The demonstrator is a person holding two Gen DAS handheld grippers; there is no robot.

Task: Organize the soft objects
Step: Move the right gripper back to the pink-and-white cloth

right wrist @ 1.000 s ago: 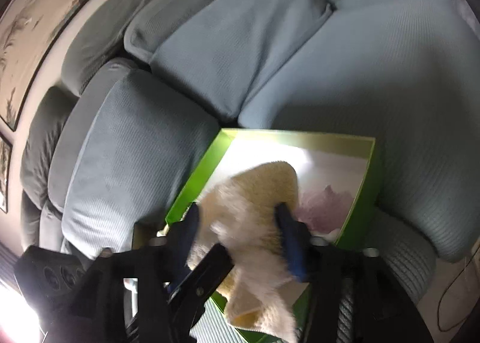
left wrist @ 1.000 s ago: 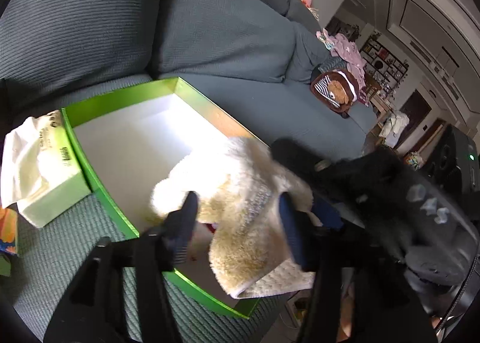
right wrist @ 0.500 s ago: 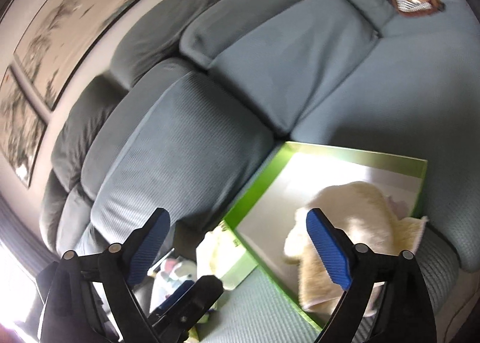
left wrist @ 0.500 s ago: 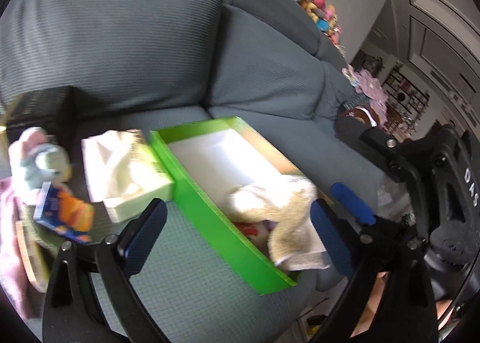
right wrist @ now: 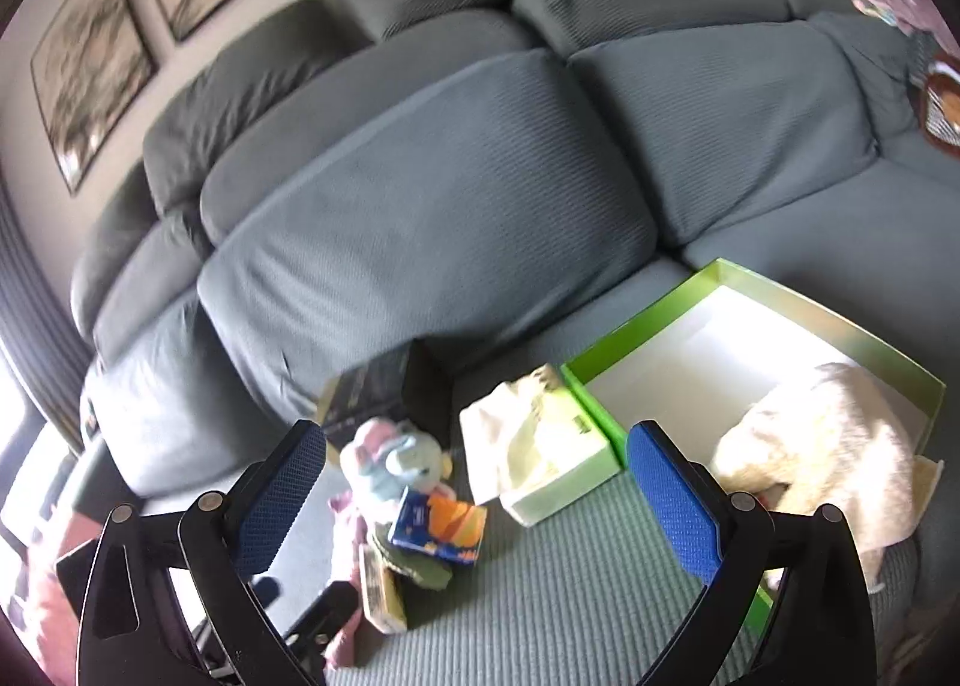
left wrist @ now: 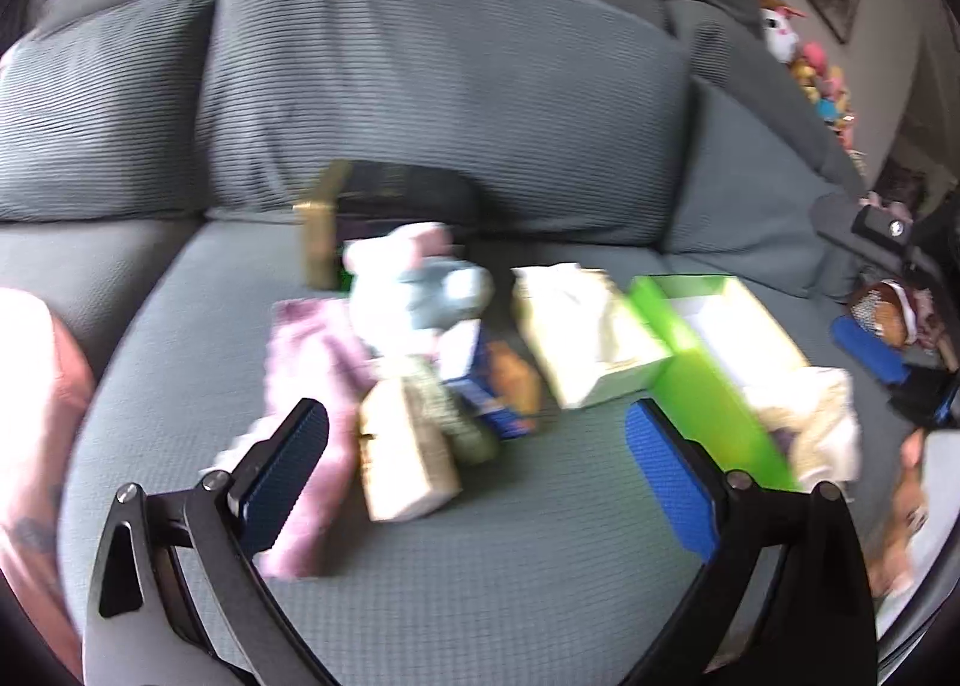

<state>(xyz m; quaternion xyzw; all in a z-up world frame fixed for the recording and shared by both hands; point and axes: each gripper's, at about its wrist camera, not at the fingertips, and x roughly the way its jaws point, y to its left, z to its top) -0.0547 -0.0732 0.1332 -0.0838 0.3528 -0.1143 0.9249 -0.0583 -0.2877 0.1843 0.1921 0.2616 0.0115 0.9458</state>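
Left wrist view: left gripper [left wrist: 477, 446] is seen with jaws spread wide, nothing between them, aimed at a blurred pile on the grey sofa seat [left wrist: 540, 566]. In the pile a pink-and-blue plush toy [left wrist: 414, 290], a pink cloth [left wrist: 306, 386], a blue-orange packet [left wrist: 492, 380] and a beige box [left wrist: 402, 458] are made out; a tissue box [left wrist: 582, 338] sits just beside the green box [left wrist: 702, 386].

Right wrist view: right gripper [right wrist: 477, 500] jaws are opening, nothing held. The cream fluffy cloth [right wrist: 828, 446] is lying in the green box's near corner, with one edge draped over the rim.

Risks, as judged: the draped cloth could be dragged out if it is brushed by either tool. In the crowded pile, the hard packet or beige box could be pinched together with the plush. The pink cloth lies partly under other items, so they could be toppled when it is pulled. Aim is made uncertain by heavy blur.
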